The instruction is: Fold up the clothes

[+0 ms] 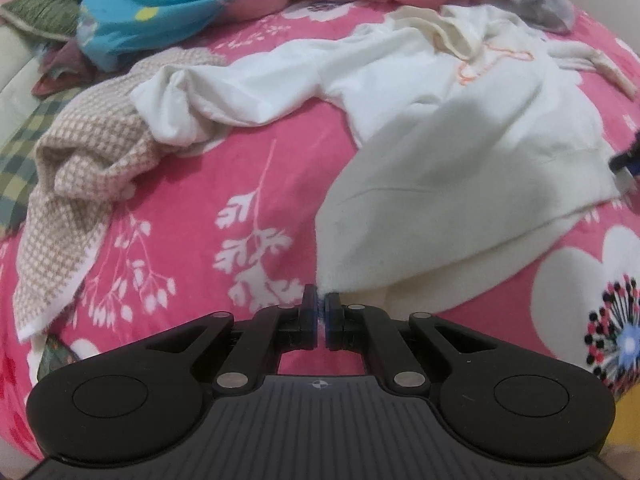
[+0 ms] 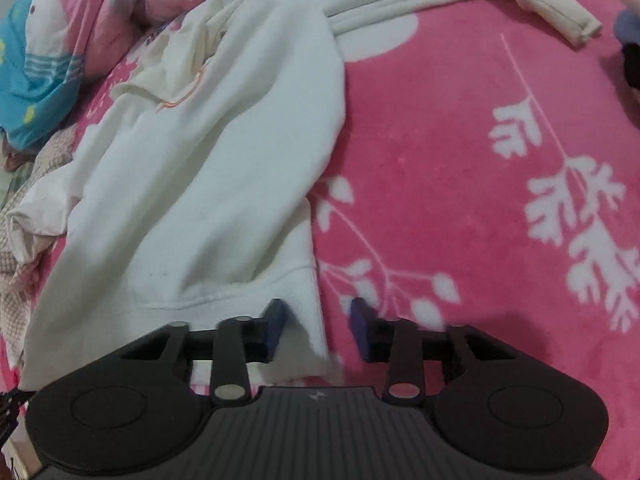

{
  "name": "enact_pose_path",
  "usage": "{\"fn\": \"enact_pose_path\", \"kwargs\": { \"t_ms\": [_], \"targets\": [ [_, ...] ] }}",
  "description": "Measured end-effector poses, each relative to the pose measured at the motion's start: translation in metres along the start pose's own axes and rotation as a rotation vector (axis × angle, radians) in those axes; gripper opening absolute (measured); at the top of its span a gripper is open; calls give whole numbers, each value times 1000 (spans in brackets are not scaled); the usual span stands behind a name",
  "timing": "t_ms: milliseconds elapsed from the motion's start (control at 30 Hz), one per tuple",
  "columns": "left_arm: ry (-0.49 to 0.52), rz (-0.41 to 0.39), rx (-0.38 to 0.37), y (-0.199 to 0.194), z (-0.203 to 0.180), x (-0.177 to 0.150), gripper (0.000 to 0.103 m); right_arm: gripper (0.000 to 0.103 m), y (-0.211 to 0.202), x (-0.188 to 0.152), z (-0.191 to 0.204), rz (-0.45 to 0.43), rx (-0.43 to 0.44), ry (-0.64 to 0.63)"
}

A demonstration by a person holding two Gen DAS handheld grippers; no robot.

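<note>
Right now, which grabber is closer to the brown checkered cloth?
Left. The left gripper, pinching the white sweatshirt, has the checkered cloth nearby on its left. The right gripper sits across the sweatshirt, farther away.

A pink floral blanket [image 1: 248, 168] carries it all — a cream sweatshirt [image 1: 460, 140] spread at centre right, a beige checked garment [image 1: 84, 168] at left, and a blue patterned cloth [image 1: 152, 4] heaped upper left.
</note>
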State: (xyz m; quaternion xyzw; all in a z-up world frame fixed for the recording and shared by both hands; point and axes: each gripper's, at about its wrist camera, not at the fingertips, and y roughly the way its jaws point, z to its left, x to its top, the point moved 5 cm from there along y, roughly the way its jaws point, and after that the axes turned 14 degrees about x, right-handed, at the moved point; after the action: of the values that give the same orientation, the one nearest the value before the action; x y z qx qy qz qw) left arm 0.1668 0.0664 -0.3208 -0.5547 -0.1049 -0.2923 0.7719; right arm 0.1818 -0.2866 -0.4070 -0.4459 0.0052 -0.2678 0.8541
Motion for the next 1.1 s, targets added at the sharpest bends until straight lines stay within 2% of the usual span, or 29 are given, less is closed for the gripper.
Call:
{"fn": "enact_pose_path", "kwargs": {
  "t_ms": [100, 167, 233, 333, 400, 500, 600, 700, 900, 1000, 1100],
  "targets": [
    [-51, 11, 8, 1, 7, 4, 1, 3, -14, 2, 12, 28, 50, 22],
    [-85, 11, -2, -7, 12, 10, 1, 3, -39, 10, 24, -3, 54, 35],
    [-102, -9, -21, -24, 15, 20, 1, 3, -83, 24, 41, -76, 76, 50],
    [-78, -22, -47, -37, 6, 21, 1, 3, -143, 28, 56, -130, -3, 35],
    [-36, -22, -63, -39, -7, 15, 1, 3, -155, 16, 37, -74, -99, 71],
    [27, -22, -88, -42, -26, 5, 1, 3, -145, -2, -7, 21, -222, 145],
    [90, -22, -112, -46, -45, -4, 1, 3, -146, 10, -2, -14, -217, 112],
    [148, -15, -133, -46, -62, -15, 1, 3, -135, 10, -15, 19, -276, 100],
    [211, 134, -207, -14, -88, -54, 0, 3, -100, -8, -53, 110, -344, 144],
    [146, 266, -238, -4, -78, -73, 0, 3, -93, -7, -54, 133, -356, 132],
    [49, 275, -248, -12, -54, -68, 0, 3, -94, -7, -50, 149, -355, 119]
  ]
}}
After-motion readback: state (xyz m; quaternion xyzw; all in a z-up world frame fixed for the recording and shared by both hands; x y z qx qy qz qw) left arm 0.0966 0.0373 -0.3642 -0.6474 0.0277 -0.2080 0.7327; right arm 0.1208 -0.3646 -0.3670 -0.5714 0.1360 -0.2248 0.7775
